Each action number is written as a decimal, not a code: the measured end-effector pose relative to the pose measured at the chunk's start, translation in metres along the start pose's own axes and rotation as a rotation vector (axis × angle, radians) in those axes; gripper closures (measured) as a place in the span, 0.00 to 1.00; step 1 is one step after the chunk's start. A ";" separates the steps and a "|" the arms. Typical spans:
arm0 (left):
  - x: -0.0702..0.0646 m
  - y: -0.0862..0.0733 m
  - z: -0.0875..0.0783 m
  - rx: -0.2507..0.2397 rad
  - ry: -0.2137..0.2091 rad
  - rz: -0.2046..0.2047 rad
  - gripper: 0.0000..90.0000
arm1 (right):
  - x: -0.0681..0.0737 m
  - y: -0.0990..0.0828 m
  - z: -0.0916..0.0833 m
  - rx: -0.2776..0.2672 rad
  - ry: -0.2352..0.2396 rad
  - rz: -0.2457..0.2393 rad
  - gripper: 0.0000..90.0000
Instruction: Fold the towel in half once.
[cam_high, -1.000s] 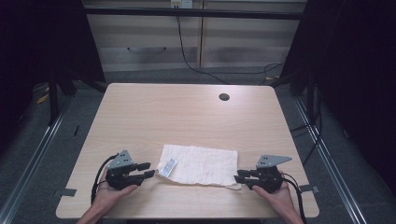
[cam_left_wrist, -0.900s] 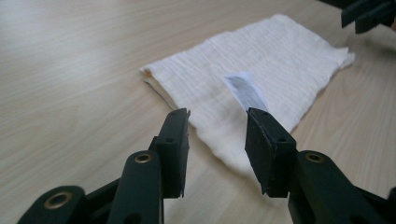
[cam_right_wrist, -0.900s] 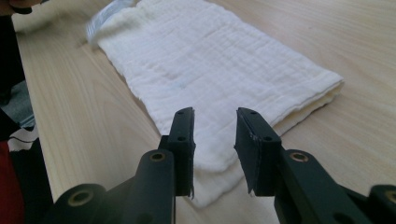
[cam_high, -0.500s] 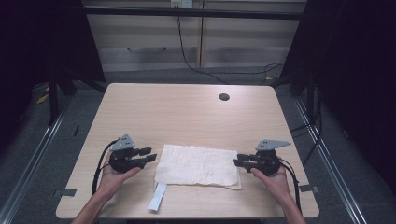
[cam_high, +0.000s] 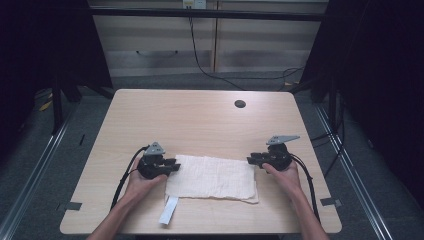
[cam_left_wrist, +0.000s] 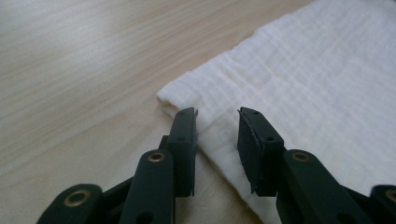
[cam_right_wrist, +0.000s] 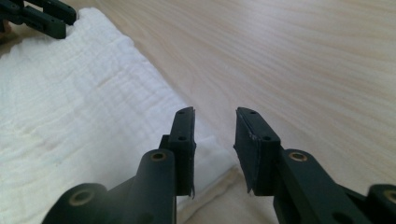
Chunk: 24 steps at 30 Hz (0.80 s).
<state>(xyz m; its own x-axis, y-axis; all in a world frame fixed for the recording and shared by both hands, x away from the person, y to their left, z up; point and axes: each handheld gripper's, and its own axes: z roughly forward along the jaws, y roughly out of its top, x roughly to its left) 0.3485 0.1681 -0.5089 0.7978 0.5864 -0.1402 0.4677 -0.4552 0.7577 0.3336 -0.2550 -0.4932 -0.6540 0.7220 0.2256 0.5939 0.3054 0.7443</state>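
high view: both grippers' jaws, left (cam_high: 172, 165) just closing, right (cam_high: 251, 160), gape at cloth (cam_high: 210, 177) corners.

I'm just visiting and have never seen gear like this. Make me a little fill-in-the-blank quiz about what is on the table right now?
1. The white cloth lies folded on the wooden ____.
2. The left gripper has its jaws apart over a ____ of the cloth.
3. The right gripper is at the cloth's other end, and its jaws are ____.
4. A white strip sticks out from the cloth toward the table's ____ edge.

Missing words: table; corner; open; near
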 end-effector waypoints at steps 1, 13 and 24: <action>0.000 0.000 0.000 0.002 0.004 -0.001 0.75 | 0.000 -0.001 0.001 0.007 0.000 -0.003 0.73; 0.002 -0.002 -0.003 -0.002 0.003 -0.020 0.75 | -0.005 -0.008 0.010 0.056 -0.002 -0.010 0.74; -0.007 -0.006 -0.008 0.015 0.050 0.038 0.75 | -0.002 -0.009 0.010 0.053 0.000 -0.003 0.97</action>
<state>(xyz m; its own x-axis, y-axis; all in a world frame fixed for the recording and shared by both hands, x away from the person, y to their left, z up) 0.3368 0.1723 -0.5073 0.7955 0.6008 -0.0792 0.4433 -0.4877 0.7521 0.3346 -0.2534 -0.5065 -0.6560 0.7209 0.2234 0.6158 0.3401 0.7107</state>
